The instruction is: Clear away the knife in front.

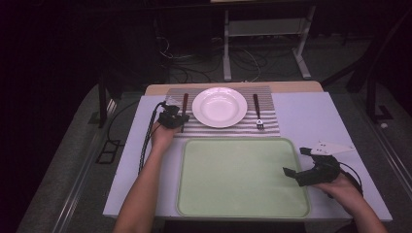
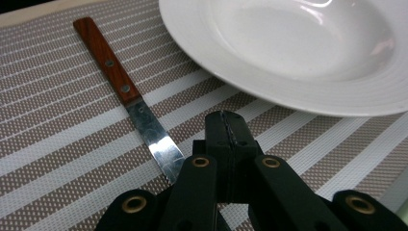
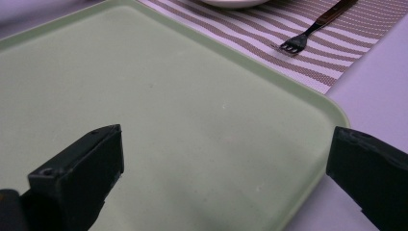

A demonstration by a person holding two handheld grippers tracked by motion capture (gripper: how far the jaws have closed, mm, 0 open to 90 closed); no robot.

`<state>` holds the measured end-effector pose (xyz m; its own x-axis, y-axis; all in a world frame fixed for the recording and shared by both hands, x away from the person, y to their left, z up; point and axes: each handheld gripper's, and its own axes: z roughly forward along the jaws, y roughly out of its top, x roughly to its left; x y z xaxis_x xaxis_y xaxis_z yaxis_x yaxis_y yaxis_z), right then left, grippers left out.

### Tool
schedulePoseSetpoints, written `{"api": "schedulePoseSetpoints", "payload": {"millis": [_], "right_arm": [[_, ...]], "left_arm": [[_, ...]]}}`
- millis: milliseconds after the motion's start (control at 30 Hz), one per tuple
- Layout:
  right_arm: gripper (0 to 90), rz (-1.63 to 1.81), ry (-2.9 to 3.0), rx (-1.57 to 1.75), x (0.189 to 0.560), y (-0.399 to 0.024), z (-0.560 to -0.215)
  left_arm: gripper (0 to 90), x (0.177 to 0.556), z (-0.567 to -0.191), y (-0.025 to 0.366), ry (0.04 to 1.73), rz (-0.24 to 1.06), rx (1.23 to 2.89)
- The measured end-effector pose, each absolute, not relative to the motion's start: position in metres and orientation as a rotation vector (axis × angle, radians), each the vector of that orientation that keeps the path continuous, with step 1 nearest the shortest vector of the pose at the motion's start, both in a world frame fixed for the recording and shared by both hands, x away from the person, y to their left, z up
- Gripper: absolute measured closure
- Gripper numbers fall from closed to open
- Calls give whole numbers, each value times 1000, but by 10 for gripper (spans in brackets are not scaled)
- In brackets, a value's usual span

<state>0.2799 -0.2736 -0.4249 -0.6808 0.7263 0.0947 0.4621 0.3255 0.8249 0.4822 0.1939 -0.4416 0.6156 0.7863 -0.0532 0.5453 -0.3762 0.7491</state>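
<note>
**Left claw closed beside the knife, right claw held wide over the tray**

The left claw (image 1: pixel 180 118) is seen pressed shut, jaw against jaw, with nothing caught between them. In the left gripper view its closed tip (image 2: pixel 226 132) is set low over the striped mat (image 2: pixel 57 120). The knife (image 2: pixel 126 94) is found just to the left of that tip: its blade runs down under the claw's left arm, and its wooden handle points up and away. Whether the blade is touched by the claw cannot be told. The plate (image 2: pixel 308 91) is placed just ahead and to the right of the tip, its rim near the jaws but apart from them.

In the high view the knife (image 1: pixel 184 108) is seen lying on the mat between the left claw and the plate (image 1: pixel 219 107).

The right claw (image 1: pixel 297 162) is held open, its jaws spread wide and nothing gripped. In the right gripper view the tray (image 3: pixel 192 134) is spread beneath and ahead of the jaws, its right edge passing near the right jaw. The fork (image 3: pixel 312 30) is seen well ahead and to the right, on the mat, tines toward the claw. The table (image 1: pixel 311 116) is seen under everything.
</note>
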Motion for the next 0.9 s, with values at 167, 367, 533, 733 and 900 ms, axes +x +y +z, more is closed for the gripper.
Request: {"api": "schedulePoseSetpoints", "payload": {"millis": [167,367,533,733,900], "right_arm": [[0,1285,2302,1071,280,-274,-425],[0,1286,2301,1070,279,-274,-425],[0,1286,2304,1070,280,-274,-425],[0,1287,2303,1070,280,-274,-425],[0,1285,2305,1066,279,-274,-425]], "left_arm": [[891,483,-446,195,1060,421,2110],[891,482,-449,197,1066,403,2114],[891,482,-450,197,1069,403,2118],[891,481,-450,203,1087,416,2113],[891,481,-449,211,1106,440,2113]]}}
